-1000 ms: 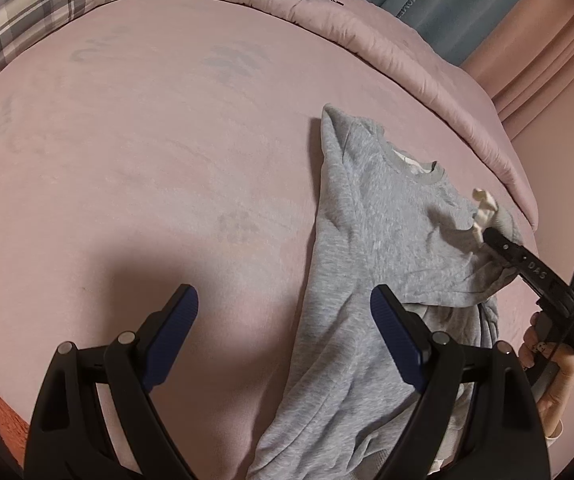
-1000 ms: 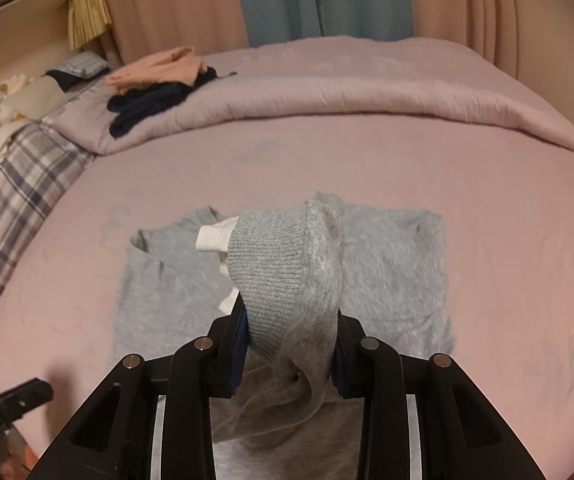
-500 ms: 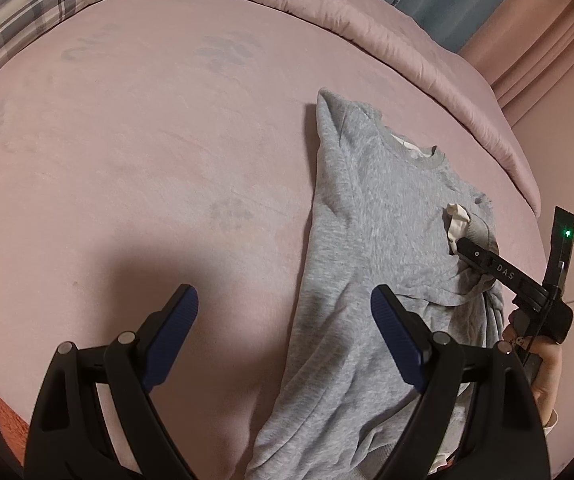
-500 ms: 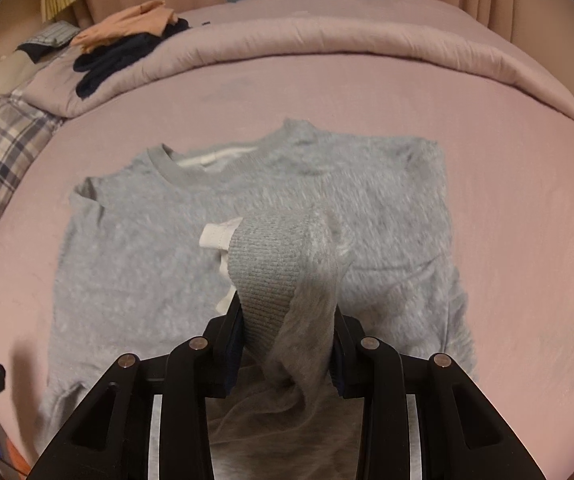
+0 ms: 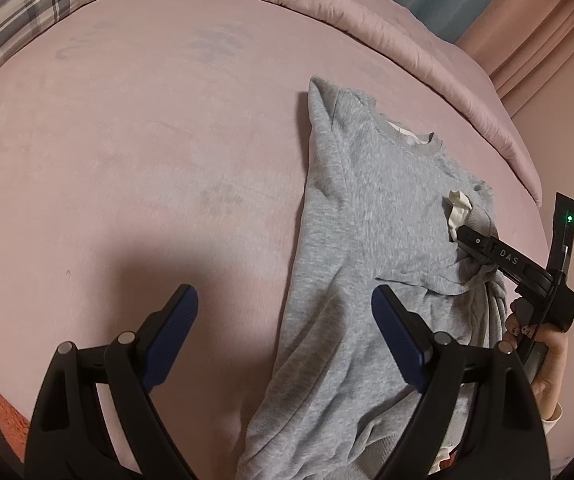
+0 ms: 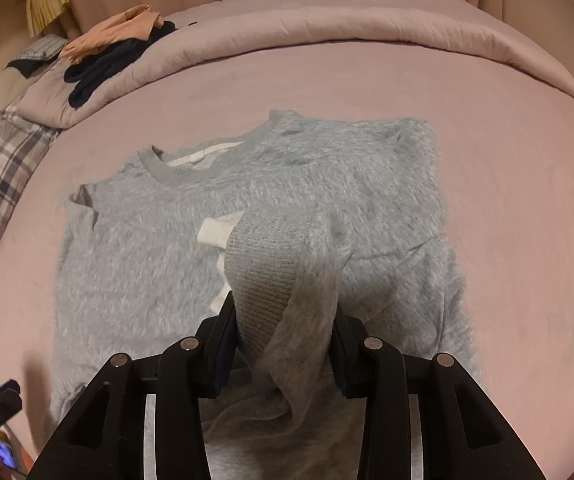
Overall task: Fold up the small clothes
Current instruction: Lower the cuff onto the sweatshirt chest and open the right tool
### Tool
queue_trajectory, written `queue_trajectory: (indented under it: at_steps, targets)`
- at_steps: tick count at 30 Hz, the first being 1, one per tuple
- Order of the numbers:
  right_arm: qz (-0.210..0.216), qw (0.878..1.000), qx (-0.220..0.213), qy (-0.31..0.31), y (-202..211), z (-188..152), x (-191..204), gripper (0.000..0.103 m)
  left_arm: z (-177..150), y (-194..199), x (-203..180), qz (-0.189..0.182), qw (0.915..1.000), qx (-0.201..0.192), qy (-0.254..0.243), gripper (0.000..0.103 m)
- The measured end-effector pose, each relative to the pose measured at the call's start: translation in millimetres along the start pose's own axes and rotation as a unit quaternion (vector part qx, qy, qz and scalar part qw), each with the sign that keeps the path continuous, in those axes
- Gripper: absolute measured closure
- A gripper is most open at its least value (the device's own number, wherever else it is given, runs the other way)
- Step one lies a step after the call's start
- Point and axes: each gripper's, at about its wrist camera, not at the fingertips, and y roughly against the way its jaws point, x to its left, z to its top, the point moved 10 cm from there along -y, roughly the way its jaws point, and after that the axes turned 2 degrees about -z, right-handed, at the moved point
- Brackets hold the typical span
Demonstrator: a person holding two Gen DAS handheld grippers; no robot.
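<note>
A: Sweatshirt [image 6: 159, 264] lies flat on the bed [image 6: 507, 208], collar far-left. Sleeve cuff [image 6: 263, 264] sits over the chest, pinched in the right claw [image 6: 283, 328]. Its jaws have just been easing apart, the cuff between them and both pads on it.

B: Step?

A: Sleeve fold-in, I judge. Next: let go, lay the cuff flat, back out without dragging it.

B: Left claw [image 5: 285, 320]?

A: Wide open, empty, near edge. One finger over the sweatshirt's left side, the other over bare bed.
</note>
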Motion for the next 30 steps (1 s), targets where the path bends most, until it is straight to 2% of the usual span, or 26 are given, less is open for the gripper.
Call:
queue_trajectory:
  at_steps: [4, 10, 19, 23, 25, 30]
  targets:
    - [-0.003, 1.0, 0.005, 0.002, -5, 0, -1, 0.058, -2, -2, 1, -0.003, 1.0, 0.004, 0.005, 0.014]
    - [0.003, 1.0, 0.011, -0.011, -9, -3, -5, 0.053, -4, -1, 4, -0.004, 0.9999, 0.004, 0.009, 0.014]
    - [-0.015, 1.0, 0.008, -0.012, 0, -1, -6, 0.052, -3, 1, 8, -0.005, 0.9999, 0.0, 0.011, 0.014]
    - [-0.034, 0.999, -0.019, 0.003, 22, 8, -6, 0.046, -2, 0, 8, -0.005, 0.9999, 0.0, 0.012, 0.014]
    - [-0.033, 0.999, -0.041, 0.002, 38, 14, -7, 0.035, -1, -2, 8, -0.006, 0.9999, 0.001, 0.012, 0.014]
    - [-0.012, 0.997, -0.077, 0.0, 70, 26, -3, 0.034, -4, -4, 6, -0.004, 1.0, 0.003, 0.005, 0.014]
